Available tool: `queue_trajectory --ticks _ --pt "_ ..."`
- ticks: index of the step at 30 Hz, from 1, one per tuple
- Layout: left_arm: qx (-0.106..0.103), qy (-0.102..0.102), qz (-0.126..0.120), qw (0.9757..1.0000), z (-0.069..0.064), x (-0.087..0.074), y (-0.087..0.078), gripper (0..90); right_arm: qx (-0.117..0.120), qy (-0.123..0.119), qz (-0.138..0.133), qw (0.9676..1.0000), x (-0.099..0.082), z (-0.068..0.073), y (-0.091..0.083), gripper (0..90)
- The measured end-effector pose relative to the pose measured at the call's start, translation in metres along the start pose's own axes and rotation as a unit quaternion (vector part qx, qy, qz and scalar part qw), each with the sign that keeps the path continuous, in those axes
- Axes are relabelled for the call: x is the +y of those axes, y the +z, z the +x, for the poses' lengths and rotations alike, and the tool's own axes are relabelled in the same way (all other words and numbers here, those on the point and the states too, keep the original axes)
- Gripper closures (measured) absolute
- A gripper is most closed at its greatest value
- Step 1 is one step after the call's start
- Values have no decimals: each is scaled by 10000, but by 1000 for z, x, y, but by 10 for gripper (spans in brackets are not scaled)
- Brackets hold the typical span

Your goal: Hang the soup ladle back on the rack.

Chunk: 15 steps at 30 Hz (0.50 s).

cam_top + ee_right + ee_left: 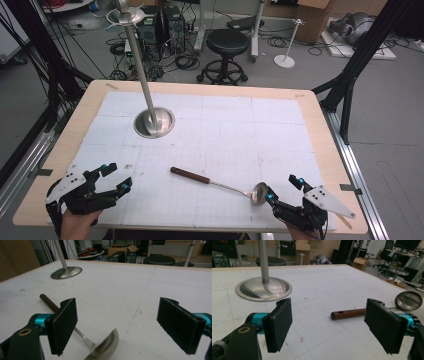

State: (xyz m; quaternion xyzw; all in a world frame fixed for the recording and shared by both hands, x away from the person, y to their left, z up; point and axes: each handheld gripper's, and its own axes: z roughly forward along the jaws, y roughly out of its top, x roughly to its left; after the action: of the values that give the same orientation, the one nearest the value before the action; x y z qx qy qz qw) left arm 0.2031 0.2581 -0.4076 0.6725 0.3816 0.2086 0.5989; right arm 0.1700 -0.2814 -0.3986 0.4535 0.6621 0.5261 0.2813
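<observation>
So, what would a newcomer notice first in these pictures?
First, the ladle with a dark wooden handle, lying flat on the white gridded mat near the table's front edge. Behind it to the left, a tall metal stand rises from a round base. The left gripper and right gripper wait at the front corners, fingers open.

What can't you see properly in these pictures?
- Ladle: in the right gripper view its bowl is cut off by the bottom edge, and the near jaw hides part of the handle.
- Ladle stem: in the left gripper view, hidden behind the right-hand jaw.
- Stand: its pole top is cut off by the top edge in the high view.
- Hands: cut off by the bottom edge in the high view.
</observation>
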Motion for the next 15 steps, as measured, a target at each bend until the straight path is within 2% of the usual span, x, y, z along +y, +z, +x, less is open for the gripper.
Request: queue_trajectory --ticks 3,6,9,11,12,15 --pt "-66 26 102 9999 1 1 0 229 40 63 -153 9999 3 1 0 154" --pt "-75 60 192 9998 1 1 1 230 164 118 -163 9997 4 1 2 155" --pt "-40 46 213 9998 0 1 0 233 494 67 -29 9988 8 4 16 155" --pt "-39 27 225 9997 0 0 0 233 639 74 24 9979 10 7 24 155" --pt "-39 21 246 9997 0 -1 1 233 639 74 24 9979 10 7 24 155" --pt "-69 29 308 9995 -1 -2 3 236 917 -8 248 9955 15 11 38 164"
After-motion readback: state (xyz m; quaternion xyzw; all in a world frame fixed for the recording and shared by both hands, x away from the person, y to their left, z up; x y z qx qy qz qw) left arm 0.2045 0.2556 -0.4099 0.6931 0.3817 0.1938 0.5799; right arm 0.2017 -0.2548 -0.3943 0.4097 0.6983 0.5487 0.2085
